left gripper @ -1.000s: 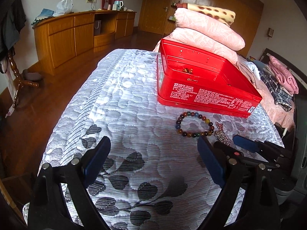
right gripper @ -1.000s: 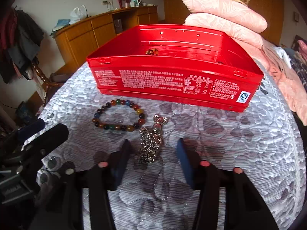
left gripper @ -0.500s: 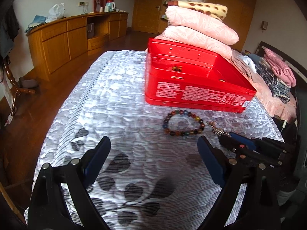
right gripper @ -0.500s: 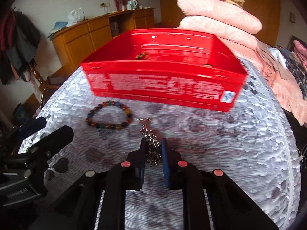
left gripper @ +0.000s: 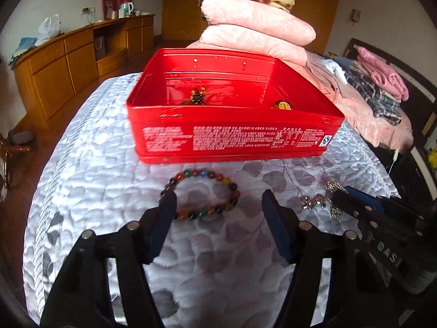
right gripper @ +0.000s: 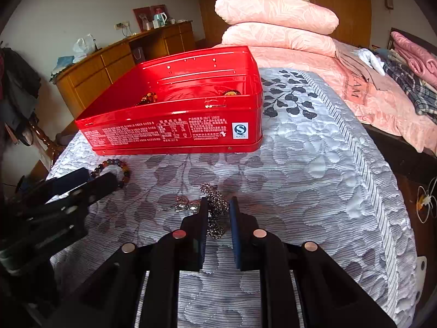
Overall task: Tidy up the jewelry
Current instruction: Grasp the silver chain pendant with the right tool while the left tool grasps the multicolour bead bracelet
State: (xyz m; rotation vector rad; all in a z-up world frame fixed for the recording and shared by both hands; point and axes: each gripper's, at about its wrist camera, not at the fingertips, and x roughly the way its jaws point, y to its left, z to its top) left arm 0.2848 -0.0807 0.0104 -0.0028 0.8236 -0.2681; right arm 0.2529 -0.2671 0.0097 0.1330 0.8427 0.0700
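Two grippers work together: our right gripper (right gripper: 217,210) pinches the silver chain (right gripper: 215,205); our left gripper (left gripper: 217,202), jaws closing, straddles the beaded bracelet (left gripper: 202,196), near the red tin (left gripper: 232,136), presumably their destination.

A tin box (left gripper: 235,139) sits on the quilted bedspread (left gripper: 90,180), with stacked pillows (left gripper: 256,32) behind it and a sideboard (left gripper: 68,63) off to the left. Inside the box lie two small trinkets (left gripper: 197,97). A bead bracelet (left gripper: 202,195) lies on the bedspread just before the box, between the closing jaws of the left gripper (left gripper: 218,205). To its right, a chain (right gripper: 214,207) is clamped in the right gripper (right gripper: 217,216).
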